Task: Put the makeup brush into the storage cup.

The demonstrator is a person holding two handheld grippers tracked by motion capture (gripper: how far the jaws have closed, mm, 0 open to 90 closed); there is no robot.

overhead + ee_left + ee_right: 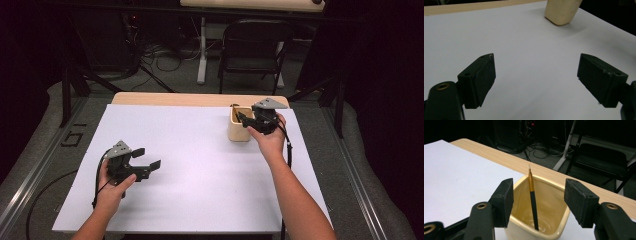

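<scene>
A cream square cup (239,127) (541,212) stands near the table's far edge, right of centre. A black pencil with a gold band (532,195) leans inside it, tip up. My right gripper (245,119) (537,200) hovers over the cup's rim, open, one jaw on each side of the pencil without touching it. Above the white sheet at the front left is my left gripper (148,158) (536,80), open and empty. Its view has the cup (561,12) far ahead.
A white sheet (200,165) covers most of the wooden table (170,99). Beyond the table's far edge stand a black folding chair (252,47), a desk leg (202,50) and cables on the floor. Dark curtains close off both sides.
</scene>
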